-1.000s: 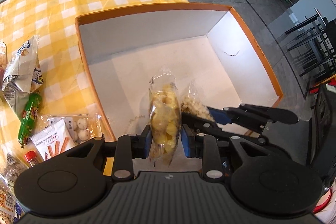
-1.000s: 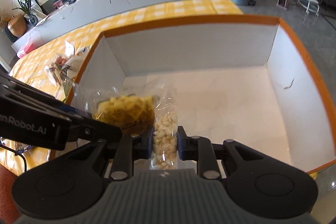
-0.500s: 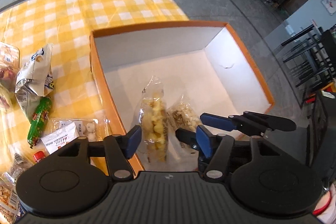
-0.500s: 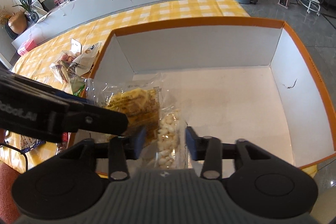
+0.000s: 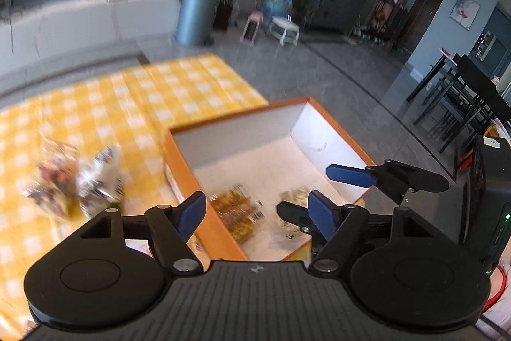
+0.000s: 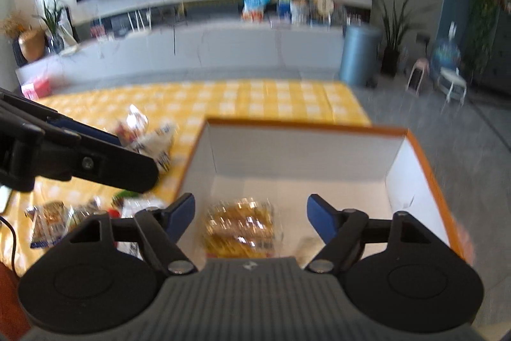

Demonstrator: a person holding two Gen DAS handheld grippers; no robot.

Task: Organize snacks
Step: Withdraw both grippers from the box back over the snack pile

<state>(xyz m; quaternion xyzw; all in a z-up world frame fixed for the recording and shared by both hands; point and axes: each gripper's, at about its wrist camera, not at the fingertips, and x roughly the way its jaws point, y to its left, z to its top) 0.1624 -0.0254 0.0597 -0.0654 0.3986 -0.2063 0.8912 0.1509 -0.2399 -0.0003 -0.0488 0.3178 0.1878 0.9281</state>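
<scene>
An orange-rimmed white box [image 5: 236,117] [image 6: 306,127] stands on the yellow checked table. A clear bag of yellow snacks [image 5: 238,213] [image 6: 239,224] lies on its floor near the front. A second clear bag of pale snacks [image 5: 292,195] [image 6: 308,245] lies beside it to the right. My left gripper [image 5: 258,213] is open and empty above the box's front left corner. My right gripper [image 6: 250,214] is open and empty above the box's front. The right gripper [image 5: 338,181] also shows in the left wrist view, open.
Several loose snack packets [image 5: 80,181] [image 6: 147,136] lie on the yellow checked cloth [image 5: 111,117] left of the box. More packets [image 6: 51,219] lie near the table's front left. The table's right edge drops to a grey floor with a bin [image 6: 357,56].
Both grippers have opened and let go of their bags, which now lie in the box. Both have lifted and pulled back, tilting up toward the room.
</scene>
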